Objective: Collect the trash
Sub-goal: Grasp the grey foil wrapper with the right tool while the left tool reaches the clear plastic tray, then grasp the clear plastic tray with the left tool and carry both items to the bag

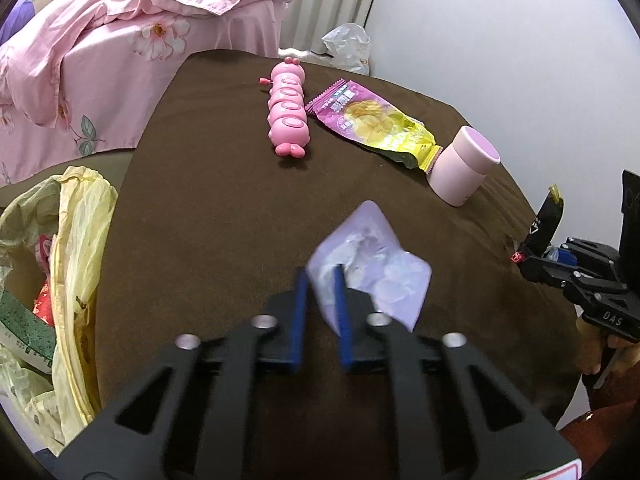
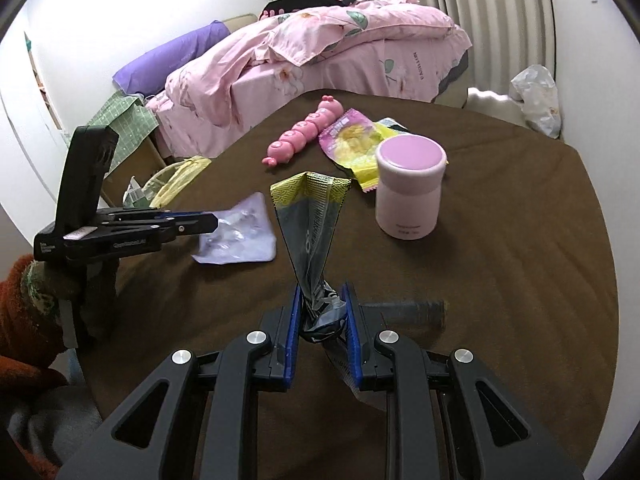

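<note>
Because both pieces must travel to the yellow trash bag [image 1: 76, 240] hanging off the surface's [image 1: 208, 200] left edge, each gripper pinches its own: the left gripper [image 1: 320, 276] clamps a corner of the pale lilac wrapper [image 1: 372, 268], the right gripper [image 2: 322, 300] squeezes the twisted end of the dark wrapper [image 2: 310, 216], holding it upright. The purple snack packet [image 1: 368, 116] lies uncollected between the pink caterpillar toy [image 1: 287, 114] and pink jar [image 1: 464, 164].

Brown tablecloth [image 2: 520, 280]. Pink caterpillar toy [image 1: 287, 114] at 12 o'clock; purple-and-yellow snack packet [image 1: 372, 120] at 1; pale lilac wrapper [image 1: 372, 264]; pink floral bedding [image 2: 320, 52] noted.
</note>
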Demonstrator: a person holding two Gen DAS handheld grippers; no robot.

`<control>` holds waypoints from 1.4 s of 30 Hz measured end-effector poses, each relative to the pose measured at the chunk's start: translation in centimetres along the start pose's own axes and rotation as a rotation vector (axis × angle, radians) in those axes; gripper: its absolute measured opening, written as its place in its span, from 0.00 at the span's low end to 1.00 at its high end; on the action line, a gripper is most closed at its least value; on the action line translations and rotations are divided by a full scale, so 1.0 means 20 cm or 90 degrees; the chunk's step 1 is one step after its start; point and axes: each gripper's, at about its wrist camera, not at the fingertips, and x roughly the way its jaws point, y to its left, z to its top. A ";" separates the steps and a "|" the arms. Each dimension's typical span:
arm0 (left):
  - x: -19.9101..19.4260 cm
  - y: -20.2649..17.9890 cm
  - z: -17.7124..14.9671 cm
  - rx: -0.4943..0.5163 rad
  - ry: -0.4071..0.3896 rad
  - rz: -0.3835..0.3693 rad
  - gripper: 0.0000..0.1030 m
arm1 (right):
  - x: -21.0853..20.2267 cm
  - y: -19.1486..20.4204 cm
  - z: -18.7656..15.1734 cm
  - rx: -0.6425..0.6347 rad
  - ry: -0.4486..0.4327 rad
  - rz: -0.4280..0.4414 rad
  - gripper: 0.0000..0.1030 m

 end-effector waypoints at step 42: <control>-0.10 -0.17 -0.06 0.075 -0.066 0.008 0.01 | -0.20 0.03 -0.06 0.030 -0.059 -0.001 0.20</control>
